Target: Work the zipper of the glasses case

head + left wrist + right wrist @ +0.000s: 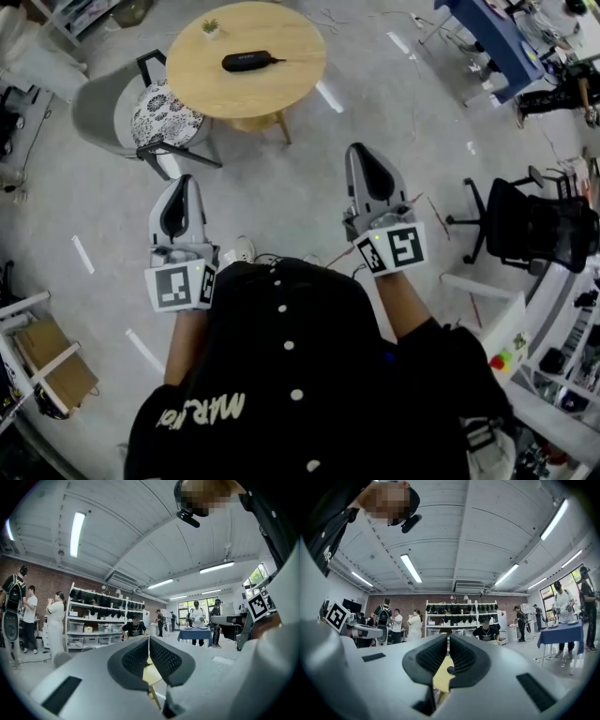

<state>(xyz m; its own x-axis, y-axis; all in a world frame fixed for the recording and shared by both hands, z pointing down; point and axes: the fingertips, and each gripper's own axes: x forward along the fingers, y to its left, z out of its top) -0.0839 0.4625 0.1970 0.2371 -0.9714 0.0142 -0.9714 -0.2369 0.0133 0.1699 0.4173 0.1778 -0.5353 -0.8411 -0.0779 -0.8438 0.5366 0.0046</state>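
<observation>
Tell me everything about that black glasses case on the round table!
The glasses case is long, rounded and black, looking smooth all over. It lies flat near the middle of the round wooden table, its long side running left to right. A thin dark tail, maybe the zipper pull, sticks out from its right end. Whether the zip is open is too small to tell. Only the table touches it.

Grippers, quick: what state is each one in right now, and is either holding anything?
Left gripper: closed, holding nothing.
Right gripper: closed, holding nothing.
</observation>
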